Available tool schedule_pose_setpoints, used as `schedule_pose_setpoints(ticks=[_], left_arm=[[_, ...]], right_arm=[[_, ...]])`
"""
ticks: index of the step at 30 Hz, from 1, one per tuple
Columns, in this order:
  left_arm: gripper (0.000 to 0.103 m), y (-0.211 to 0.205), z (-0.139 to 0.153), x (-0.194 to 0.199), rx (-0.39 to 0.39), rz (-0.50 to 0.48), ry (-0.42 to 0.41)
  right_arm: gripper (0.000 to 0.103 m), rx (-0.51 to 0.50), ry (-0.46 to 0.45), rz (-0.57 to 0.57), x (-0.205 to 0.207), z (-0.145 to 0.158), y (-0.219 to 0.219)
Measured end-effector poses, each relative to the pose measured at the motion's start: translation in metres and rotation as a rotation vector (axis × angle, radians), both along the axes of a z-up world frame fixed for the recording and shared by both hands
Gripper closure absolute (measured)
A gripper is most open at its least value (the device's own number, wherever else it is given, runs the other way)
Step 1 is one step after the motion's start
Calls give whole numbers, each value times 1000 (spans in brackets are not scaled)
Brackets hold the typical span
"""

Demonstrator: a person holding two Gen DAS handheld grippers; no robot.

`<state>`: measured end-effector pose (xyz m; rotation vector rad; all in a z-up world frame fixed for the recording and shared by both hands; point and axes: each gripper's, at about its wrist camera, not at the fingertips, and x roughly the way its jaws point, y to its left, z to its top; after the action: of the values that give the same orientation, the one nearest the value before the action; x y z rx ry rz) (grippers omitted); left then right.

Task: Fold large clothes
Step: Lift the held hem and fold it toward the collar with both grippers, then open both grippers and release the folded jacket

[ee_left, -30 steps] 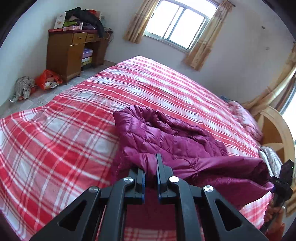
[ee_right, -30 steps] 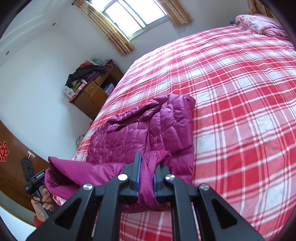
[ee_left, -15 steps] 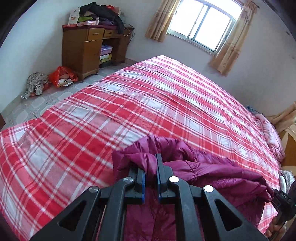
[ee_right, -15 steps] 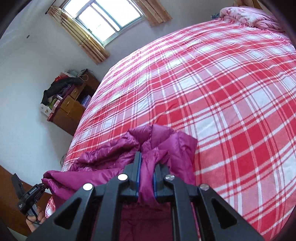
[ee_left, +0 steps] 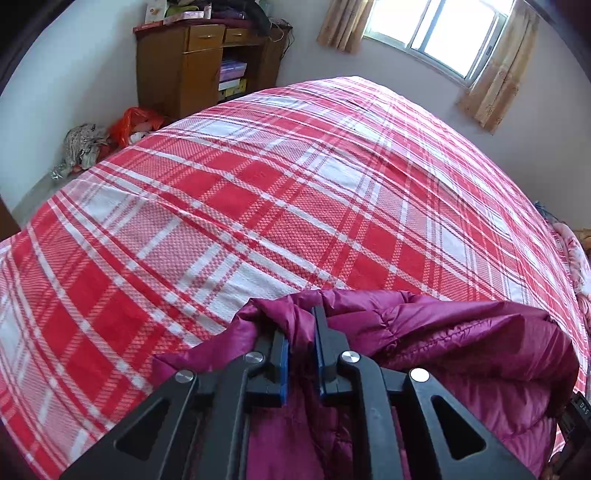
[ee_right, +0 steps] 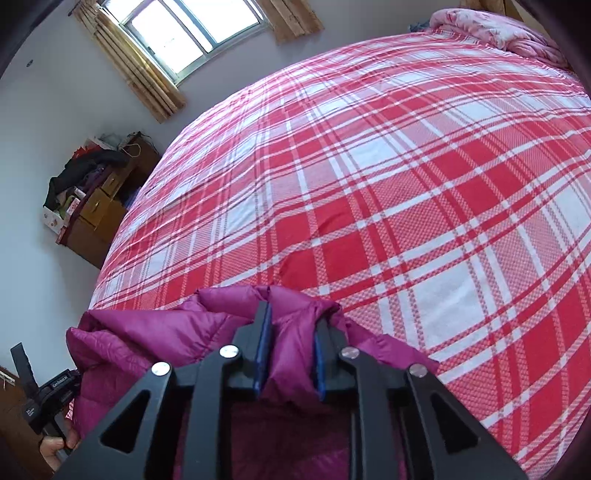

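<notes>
A magenta quilted down jacket (ee_left: 443, 350) lies at the near edge of the red-and-white plaid bed sheet (ee_left: 258, 203). My left gripper (ee_left: 299, 325) has a fold of the jacket's edge between its blue pads, and its jaws are opening slightly. In the right wrist view the jacket (ee_right: 147, 339) bunches the same way under my right gripper (ee_right: 291, 314). That gripper's jaws are opening, and puffy fabric still fills the gap and touches both pads. The left gripper's handle (ee_right: 40, 395) and a person's hand (ee_right: 55, 446) show at the lower left.
A wooden desk (ee_left: 184, 62) piled with clothes stands by the far wall, with bags (ee_left: 122, 129) on the floor beside it. A curtained window (ee_left: 439, 33) is behind the bed. A pink quilt (ee_right: 498, 29) lies at the head end.
Both grippers carried the jacket's edge forward and down over the rest of the jacket, which is now hidden beneath. The right jaws stand wider apart than before.
</notes>
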<state>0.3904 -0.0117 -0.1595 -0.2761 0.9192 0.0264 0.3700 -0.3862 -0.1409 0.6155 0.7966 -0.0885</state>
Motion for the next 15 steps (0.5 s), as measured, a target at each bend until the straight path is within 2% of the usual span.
schedule_pose_setpoints(ticks=[2,4,7,10,11,12,13,14,15], left_arm=[[91,4,-4,-2,-44,-11,-19],[90,12,-5,-1,-127,-16,-23],[86,44,0,2,-379,-43,-12],[85,85,20,-3,-587,-17,-56],[81,96,32,-8,-583,5,-88],[66,103,43,-15,-534,36,-114],[54,109,59,-25,-434,83,-146],[32,111,71,-35,-362,111,-172],[25,112,79,-44,-323,119,-192]], right_arm=[[79,-5,-42,5,-5,-6,0],[78,-7,-60,6,-8,-10,2],[77,-17,-61,10,-11,-10,3],[73,-28,-73,12,-15,-10,2],[70,-29,-76,8,-15,-11,2],[65,-30,-78,-1,-17,-11,2],[61,-36,-76,-12,-18,-11,1],[41,-51,-67,-31,-18,-10,1],[25,-54,-68,-43,-19,-8,0]])
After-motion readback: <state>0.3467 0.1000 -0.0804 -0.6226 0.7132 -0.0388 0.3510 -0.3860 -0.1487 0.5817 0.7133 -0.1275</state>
